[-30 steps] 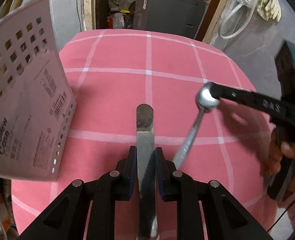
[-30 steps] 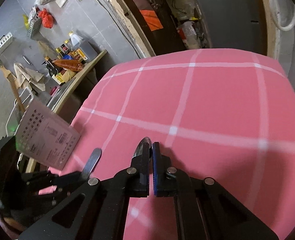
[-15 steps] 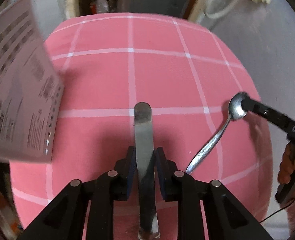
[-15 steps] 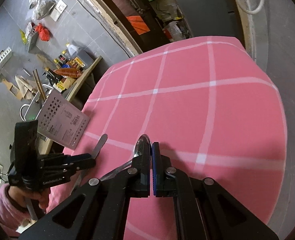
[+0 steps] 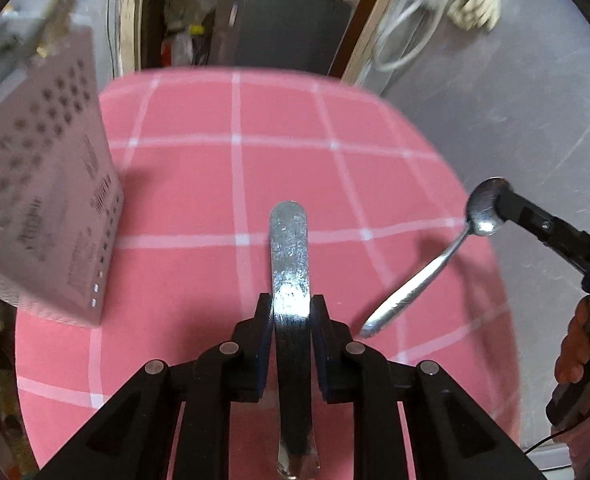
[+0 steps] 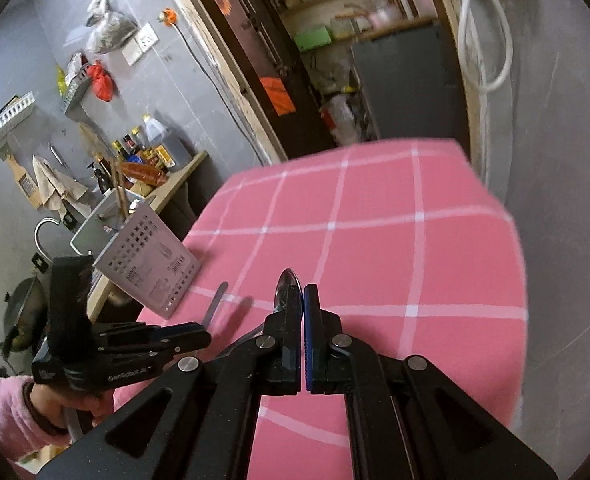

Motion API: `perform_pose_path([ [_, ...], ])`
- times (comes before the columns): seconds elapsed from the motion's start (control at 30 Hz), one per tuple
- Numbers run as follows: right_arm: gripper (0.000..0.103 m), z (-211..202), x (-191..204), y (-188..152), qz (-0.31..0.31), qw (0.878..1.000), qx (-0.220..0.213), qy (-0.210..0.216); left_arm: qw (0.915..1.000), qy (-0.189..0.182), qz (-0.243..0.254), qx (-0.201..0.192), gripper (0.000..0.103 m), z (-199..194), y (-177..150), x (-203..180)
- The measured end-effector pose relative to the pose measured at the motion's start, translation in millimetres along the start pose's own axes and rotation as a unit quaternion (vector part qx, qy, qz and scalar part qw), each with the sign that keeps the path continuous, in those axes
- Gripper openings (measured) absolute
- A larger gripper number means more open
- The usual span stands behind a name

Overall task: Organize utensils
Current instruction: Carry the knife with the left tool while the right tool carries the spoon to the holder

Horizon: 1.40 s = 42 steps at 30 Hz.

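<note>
Two grippers each pinch one utensil above the pink checked tablecloth [image 5: 199, 184]. The left gripper [image 5: 291, 312] has its fingers pressed on a flat metal handle [image 5: 289, 248], which sticks out forward between them; the other end of this utensil passes under the camera and is cut off at the lower edge, so I cannot tell if it is a knife or something else. The right gripper [image 6: 301, 308] is closed on the bowl of a spoon [image 5: 451, 248]; in the right wrist view only the tip of the bowl [image 6: 289, 286] shows above the fingers, and the rest is hidden behind the gripper body. In the left wrist view the spoon handle hangs free, slanting down toward the left gripper, and its end is just beside the right finger but apart from it.

The grey perforated utensil holder [image 5: 43, 200] stands at the left edge of the tablecloth, to the left of the flat handle. It is blurred in the left wrist view and its printed label cannot be read. The tablecloth's far edge is blurred too.

Compared with half a second ago, the left view is tilted up, so more of the doorway behind the tablecloth is seen, and the holder looks closer to upright. Both grippers keep their hold.
</note>
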State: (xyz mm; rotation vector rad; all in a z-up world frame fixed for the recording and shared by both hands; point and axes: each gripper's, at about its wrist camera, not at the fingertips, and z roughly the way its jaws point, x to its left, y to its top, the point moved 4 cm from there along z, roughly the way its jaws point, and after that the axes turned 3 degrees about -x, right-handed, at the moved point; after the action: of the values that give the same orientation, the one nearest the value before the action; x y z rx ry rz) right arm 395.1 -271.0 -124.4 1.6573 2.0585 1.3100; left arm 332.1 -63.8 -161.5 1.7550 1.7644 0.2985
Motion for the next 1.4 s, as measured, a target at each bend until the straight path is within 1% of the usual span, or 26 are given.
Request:
perform_pose_path([
  [0.07, 0.002, -13.9, 7.7, 6.1, -0.014, 1.0, -0.014, -0.014, 0.9997, -0.004, 0.008, -0.024, 0.017, -13.6, -1.2, -3.4],
  [0.17, 0.002, -31.5, 17.8, 17.1, -0.027, 0.999, -0.03, -0.028, 0.9971, -0.016, 0.018, -0.071, 0.017, -37.9, 7.7, -9.7],
  [0.2, 0.002, -38.0, 21.7, 21.6, -0.033, 0.998, -0.036, -0.033, 0.9965, -0.018, 0.02, -0.08, 0.017, -42.8, 10.7, -11.0],
  [0.27, 0.002, -50.5, 30.1, 29.0, -0.042, 0.997, -0.048, -0.039, 0.994, -0.023, 0.027, -0.103, 0.017, -53.6, 27.6, -13.2],
  [0.4, 0.002, -73.0, 48.7, 47.4, -0.059, 0.994, -0.076, -0.047, 0.9886, -0.033, 0.028, -0.144, 0.017, -85.2, 47.3, -9.0],
  [0.5, 0.002, -83.6, 65.8, 61.5, -0.072, 0.992, -0.09, -0.049, 0.9841, -0.043, 0.023, -0.171, 0.017, -111.7, 58.8, -3.3],
  [0.63, 0.002, -88.8, 90.0, 81.8, -0.08, 0.99, -0.109, -0.035, 0.9755, -0.052, 0.006, -0.214, 0.017, -144.4, 78.4, 8.1],
  [0.73, 0.002, -85.4, 111.7, 94.8, -0.085, 0.989, -0.123, -0.023, 0.969, -0.055, -0.013, -0.241, 0.017, -167.1, 91.7, 27.5],
  [0.8, 0.002, -80.5, 125.9, 101.7, -0.093, 0.987, -0.128, -0.016, 0.9665, -0.047, -0.02, -0.252, 0.017, -175.5, 97.7, 40.2],
  [0.9, 0.002, -64.2, 154.2, 111.6, -0.11, 0.985, -0.131, -0.009, 0.9615, -0.023, -0.023, -0.273, 0.017, -187.6, 113.3, 67.0],
  [0.97, 0.002, -52.4, 169.5, 116.2, -0.123, 0.984, -0.126, -0.009, 0.9555, -0.007, -0.022, -0.294, 0.017, -193.6, 118.8, 84.6],
  [1.0, 0.002, -46.3, 177.9, 118.6, -0.13, 0.984, -0.123, -0.008, 0.9529, -0.006, -0.024, -0.302, 0.017, -196.4, 118.8, 93.4],
  [1.13, 0.002, -27.5, 207.3, 119.2, -0.161, 0.981, -0.11, -0.009, 0.9419, -0.014, -0.048, -0.332, 0.017, -188.4, 125.5, 125.1],
  [1.23, 0.002, -14.5, 225.9, 116.2, -0.187, 0.977, -0.097, -0.017, 0.9355, -0.015, -0.05, -0.349, 0.017, -181.2, 127.6, 135.0],
  [1.4, 0.002, 2.3, 248.8, 106.1, -0.227, 0.97, -0.075, -0.034, 0.9323, -0.021, -0.039, -0.359, 0.018, -170.0, 124.9, 144.5],
])
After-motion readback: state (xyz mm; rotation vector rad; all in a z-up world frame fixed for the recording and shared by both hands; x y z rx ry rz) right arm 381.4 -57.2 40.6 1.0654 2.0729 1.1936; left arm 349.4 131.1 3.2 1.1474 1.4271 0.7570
